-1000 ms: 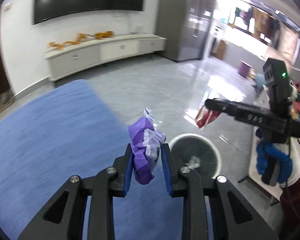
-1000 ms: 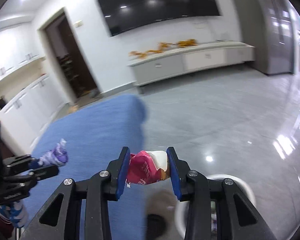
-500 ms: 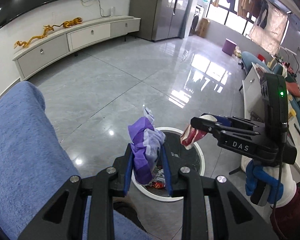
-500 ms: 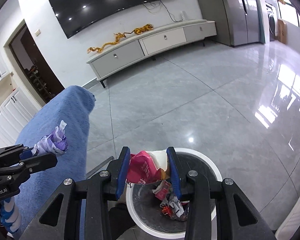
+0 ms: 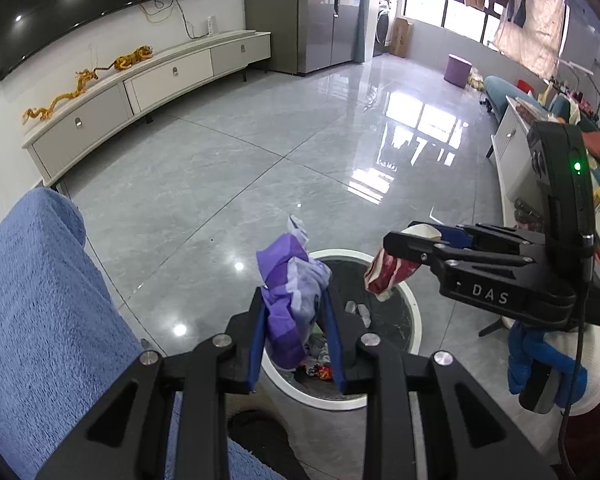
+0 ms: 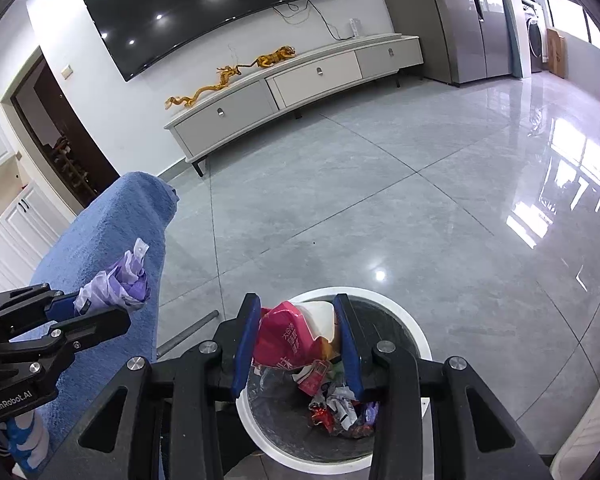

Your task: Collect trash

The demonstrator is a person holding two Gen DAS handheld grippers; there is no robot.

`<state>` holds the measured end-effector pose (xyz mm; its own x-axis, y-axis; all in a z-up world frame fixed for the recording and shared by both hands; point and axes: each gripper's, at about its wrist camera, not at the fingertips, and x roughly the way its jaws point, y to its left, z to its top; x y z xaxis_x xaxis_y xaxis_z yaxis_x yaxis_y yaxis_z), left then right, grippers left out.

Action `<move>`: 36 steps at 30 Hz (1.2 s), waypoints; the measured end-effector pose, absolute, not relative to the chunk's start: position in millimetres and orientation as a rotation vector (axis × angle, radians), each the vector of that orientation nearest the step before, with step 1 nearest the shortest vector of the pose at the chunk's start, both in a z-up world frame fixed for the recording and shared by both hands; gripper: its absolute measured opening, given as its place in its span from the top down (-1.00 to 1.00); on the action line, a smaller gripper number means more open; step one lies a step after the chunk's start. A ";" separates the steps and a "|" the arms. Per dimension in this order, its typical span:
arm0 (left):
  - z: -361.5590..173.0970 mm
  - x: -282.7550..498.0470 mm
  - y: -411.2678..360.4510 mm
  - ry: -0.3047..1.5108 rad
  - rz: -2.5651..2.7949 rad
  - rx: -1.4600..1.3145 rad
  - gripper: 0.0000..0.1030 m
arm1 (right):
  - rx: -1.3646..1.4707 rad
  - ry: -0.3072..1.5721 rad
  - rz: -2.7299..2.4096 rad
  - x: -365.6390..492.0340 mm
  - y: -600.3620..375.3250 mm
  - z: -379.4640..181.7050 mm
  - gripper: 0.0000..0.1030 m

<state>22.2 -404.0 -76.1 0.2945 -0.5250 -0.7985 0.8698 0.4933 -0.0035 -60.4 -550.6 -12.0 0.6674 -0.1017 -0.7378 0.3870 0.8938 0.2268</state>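
My left gripper (image 5: 294, 312) is shut on a crumpled purple wrapper (image 5: 290, 292) and holds it above the near rim of a round white trash bin (image 5: 414, 322). My right gripper (image 6: 298, 336) is shut on a pink and white snack wrapper (image 6: 288, 338) over the same bin (image 6: 418, 334), which holds several crumpled wrappers (image 6: 340, 404). The right gripper also shows in the left wrist view (image 5: 404, 246), with its wrapper (image 5: 388, 274) over the bin. The left gripper shows in the right wrist view (image 6: 100, 304) at the left, with the purple wrapper (image 6: 118, 286).
A blue fleece-covered surface (image 5: 40, 320) lies at the left, next to the bin. Grey tiled floor (image 5: 260, 168) stretches ahead to a long white TV cabinet (image 5: 148, 88). A white cabinet (image 5: 512, 148) stands at the right.
Both grippers have swung away from the blue surface to above the bin, each still holding its wrapper. The bin has come fully into view below them.
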 end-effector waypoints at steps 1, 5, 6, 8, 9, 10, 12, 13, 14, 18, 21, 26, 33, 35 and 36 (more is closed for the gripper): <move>-77.5 21.5 -406.2 0.835 -0.976 0.492 0.51 | 0.386 0.800 -0.284 -60.7 -550.9 -13.2 0.32; -83.5 21.4 -413.3 0.837 -0.972 0.510 0.51 | 0.391 0.814 -0.290 -61.3 -553.0 -18.2 0.31; -84.9 21.8 -414.3 0.838 -0.972 0.513 0.51 | 0.393 0.817 -0.291 -61.6 -553.7 -19.4 0.31; -87.3 21.4 -417.3 0.843 -0.971 0.518 0.51 | 0.395 0.824 -0.293 -62.1 -554.7 -21.4 0.31; -88.3 21.8 -418.6 0.844 -0.972 0.520 0.51 | 0.396 0.828 -0.295 -60.6 -554.7 -22.1 0.31; -89.5 22.0 -420.5 0.845 -0.973 0.524 0.51 | 0.395 0.830 -0.296 -60.7 -555.0 -23.3 0.31; -91.1 21.7 -422.2 0.846 -0.974 0.531 0.50 | 0.392 0.837 -0.300 -59.5 -555.4 -25.2 0.31; -92.1 21.3 -423.8 0.847 -0.973 0.536 0.50 | 0.389 0.841 -0.303 -58.9 -554.7 -26.2 0.31; -92.7 20.8 -425.4 0.847 -0.975 0.539 0.49 | 0.386 0.846 -0.307 -58.6 -554.2 -27.4 0.31; -94.1 21.0 -429.0 0.862 -0.991 0.529 0.48 | 0.383 0.864 -0.322 -57.3 -553.6 -32.6 0.27; -95.2 23.0 -431.4 0.873 -0.997 0.520 0.33 | 0.383 0.874 -0.335 -56.7 -554.3 -34.8 0.25; -94.4 26.1 -431.8 0.872 -0.996 0.497 0.03 | 0.394 0.875 -0.361 -61.7 -560.8 -36.6 0.12; -94.2 29.9 -431.7 0.874 -0.988 0.485 -0.04 | 0.399 0.877 -0.370 -64.8 -562.4 -37.8 0.07; -94.2 32.4 -430.3 0.868 -0.982 0.485 -0.04 | 0.399 0.877 -0.371 -65.2 -562.4 -37.6 0.07; -93.9 31.5 -429.9 0.862 -0.978 0.488 -0.04 | 0.399 0.877 -0.371 -65.4 -562.6 -37.7 0.07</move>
